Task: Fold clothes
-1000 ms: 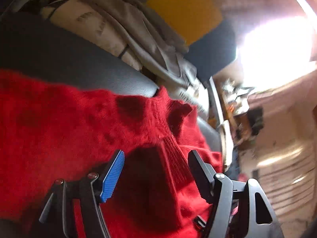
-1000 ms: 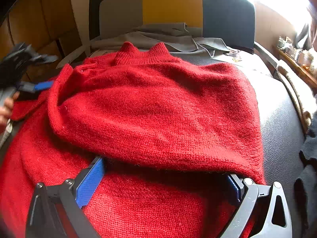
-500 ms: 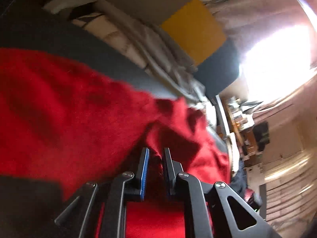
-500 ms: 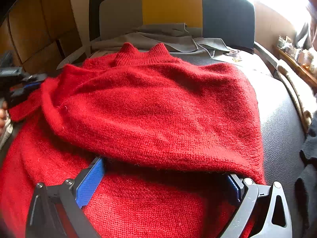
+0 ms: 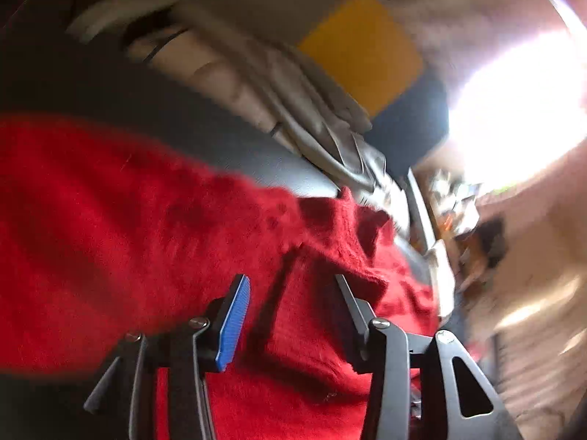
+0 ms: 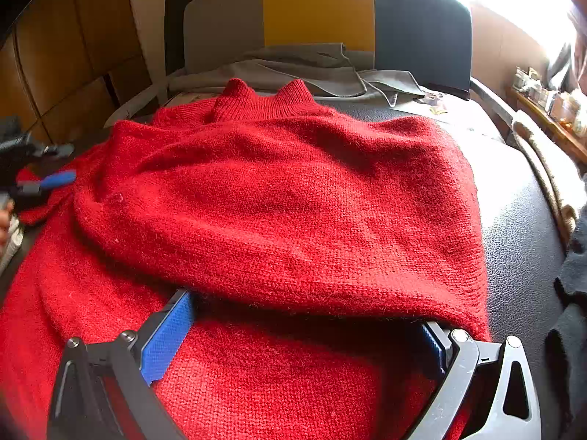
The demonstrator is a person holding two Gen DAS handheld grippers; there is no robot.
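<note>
A red knitted sweater (image 6: 286, 201) lies on a dark leather seat (image 6: 521, 227), collar (image 6: 268, 102) at the far end, one side folded over the body. My right gripper (image 6: 304, 315) is open at the near hem, its fingertips hidden under the folded layer. My left gripper (image 5: 290, 293) is open, its jaws apart over a ribbed cuff or sleeve end (image 5: 308, 330) of the sweater (image 5: 110, 227). The left gripper also shows at the left edge of the right wrist view (image 6: 44, 179), beside the sweater's left side.
Grey garments (image 6: 293, 69) are heaped behind the collar against a grey, yellow and navy backrest (image 6: 319, 7). A beige cloth (image 6: 546, 172) and dark clothing (image 6: 572, 275) lie at the right. A cluttered shelf (image 6: 550, 102) stands by the bright window.
My left gripper was shut on the sweater half a second ago and has opened, letting the sleeve end go. My right gripper has not moved.
</note>
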